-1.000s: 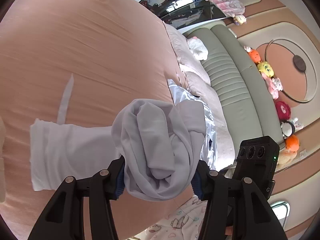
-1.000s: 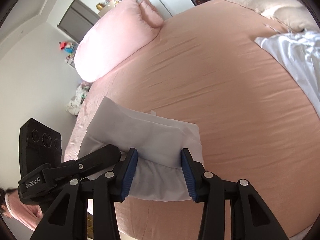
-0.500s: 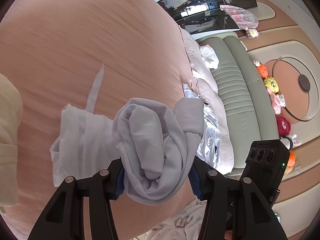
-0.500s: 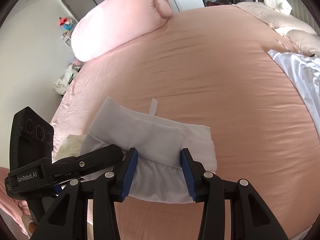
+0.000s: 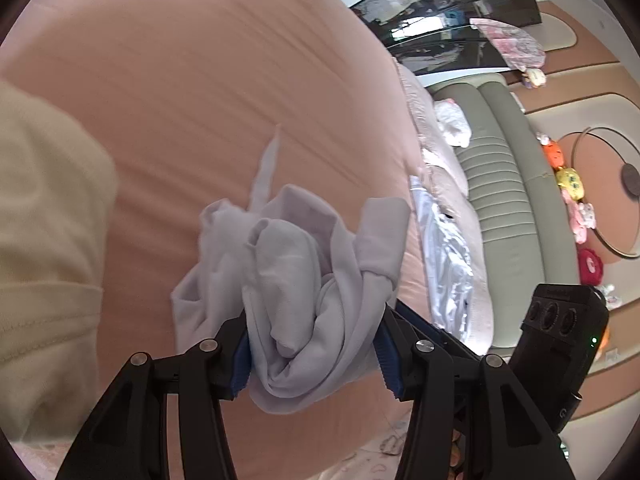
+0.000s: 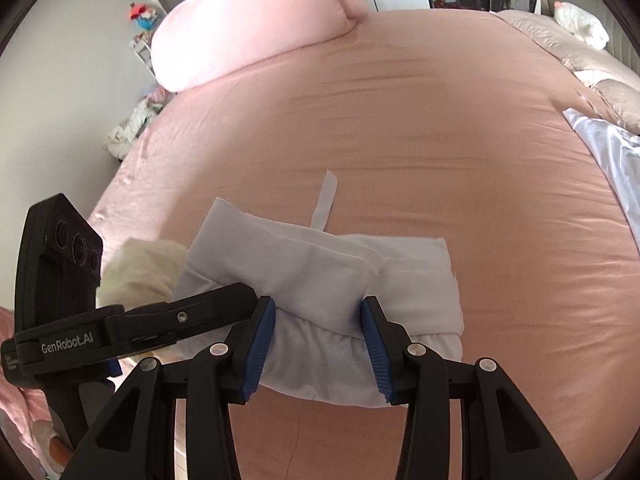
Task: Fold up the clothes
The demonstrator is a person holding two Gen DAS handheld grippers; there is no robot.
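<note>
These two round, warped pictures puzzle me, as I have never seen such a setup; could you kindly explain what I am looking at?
There is no robot here: a person holds a two-finger clamp tool in each hand, and each tool carries a wide-angle camera that looks along its fingers, hence the bulging view.

In the left tool's picture, the left gripper is closed on a bunched part of a pale grey garment.

In the right tool's picture, the right gripper grips the same garment's folded edge, and the other tool shows at the lower left.

All this happens over a bed with a pink sheet. A cream garment lies beside the grey one, a shiny white one further off, and a pink pillow at the far end.
</note>
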